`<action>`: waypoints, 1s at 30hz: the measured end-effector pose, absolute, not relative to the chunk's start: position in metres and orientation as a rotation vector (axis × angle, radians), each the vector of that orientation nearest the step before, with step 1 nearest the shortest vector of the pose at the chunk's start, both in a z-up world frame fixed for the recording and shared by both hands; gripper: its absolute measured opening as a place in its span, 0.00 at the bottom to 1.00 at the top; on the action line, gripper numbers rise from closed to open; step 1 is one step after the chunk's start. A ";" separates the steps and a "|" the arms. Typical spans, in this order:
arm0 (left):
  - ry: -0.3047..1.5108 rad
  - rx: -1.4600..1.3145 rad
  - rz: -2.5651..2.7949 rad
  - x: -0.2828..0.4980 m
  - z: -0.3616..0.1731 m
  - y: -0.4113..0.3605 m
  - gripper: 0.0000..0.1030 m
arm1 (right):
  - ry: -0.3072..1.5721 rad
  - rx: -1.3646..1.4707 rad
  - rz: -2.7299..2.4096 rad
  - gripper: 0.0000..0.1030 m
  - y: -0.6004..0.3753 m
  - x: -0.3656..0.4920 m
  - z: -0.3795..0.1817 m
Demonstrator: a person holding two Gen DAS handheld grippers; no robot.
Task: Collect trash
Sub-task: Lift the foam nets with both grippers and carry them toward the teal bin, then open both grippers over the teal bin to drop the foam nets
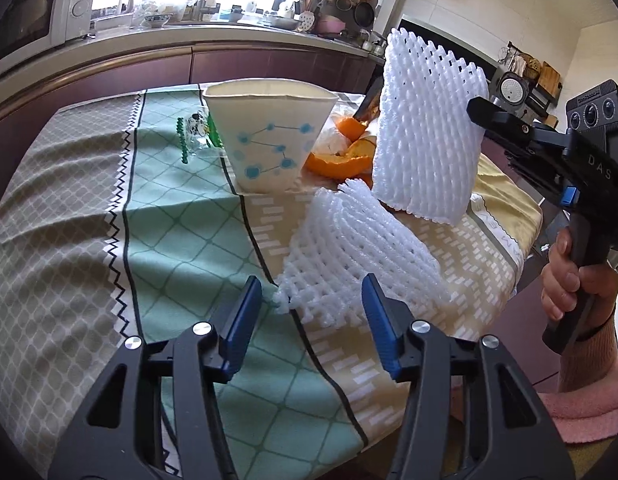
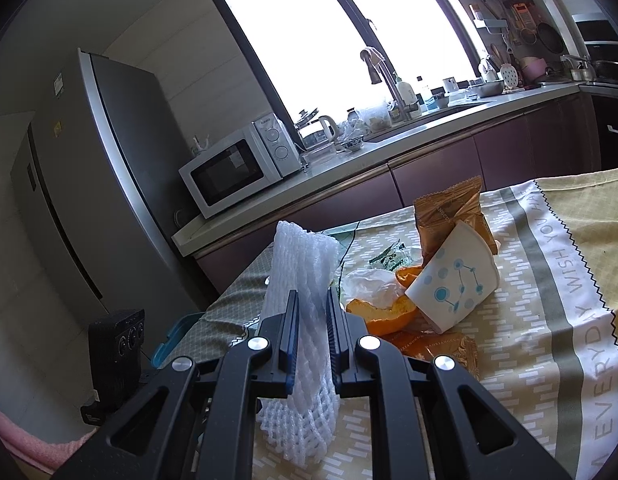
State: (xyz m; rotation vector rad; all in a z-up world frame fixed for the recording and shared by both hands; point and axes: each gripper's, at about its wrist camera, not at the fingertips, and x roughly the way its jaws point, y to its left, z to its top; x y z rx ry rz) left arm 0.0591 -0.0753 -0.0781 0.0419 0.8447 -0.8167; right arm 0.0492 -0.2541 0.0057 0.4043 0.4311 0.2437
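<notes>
Hand-held gripper (open) before foam net

Both views ride the tools, close above the counter. The left looks down along it toward the paper cup; the right faces flatter from the other side, sharing that cup

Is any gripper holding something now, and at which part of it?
The right gripper is shut on a white foam net, pinched across its middle. The left gripper is open and holds nothing; a second foam net lies before it.
</notes>
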 end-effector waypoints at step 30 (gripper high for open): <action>0.627 -0.081 -0.321 0.052 -0.007 0.142 0.10 | 0.524 0.322 0.671 0.12 -0.097 0.148 0.037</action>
